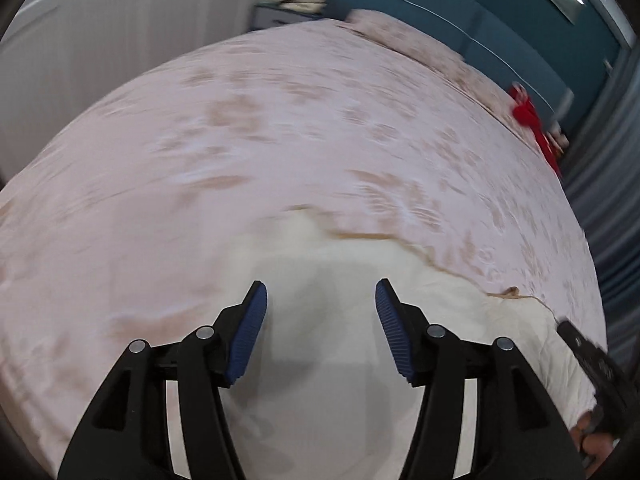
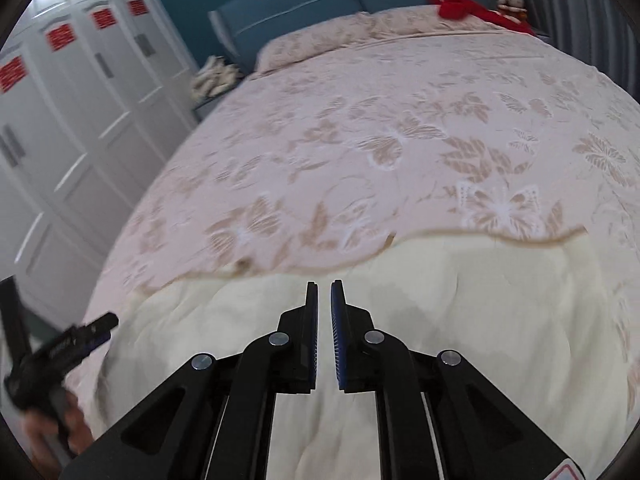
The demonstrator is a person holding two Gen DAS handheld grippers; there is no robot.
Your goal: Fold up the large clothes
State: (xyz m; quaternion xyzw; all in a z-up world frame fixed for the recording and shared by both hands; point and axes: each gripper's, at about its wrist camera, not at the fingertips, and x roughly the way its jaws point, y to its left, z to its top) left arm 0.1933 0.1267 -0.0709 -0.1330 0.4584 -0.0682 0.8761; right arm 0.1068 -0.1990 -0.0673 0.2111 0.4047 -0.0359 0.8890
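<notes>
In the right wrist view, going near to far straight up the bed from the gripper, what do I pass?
right gripper → cream garment → butterfly-print bedspread → matching pillow → teal headboard

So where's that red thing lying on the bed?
The red cloth lies at the far right corner of the bed, by the blue headboard, beyond the pillow.

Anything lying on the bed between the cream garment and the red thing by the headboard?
No, only bare patterned bedspread between the cream garment and the red thing, clearest in the right wrist view.
</notes>
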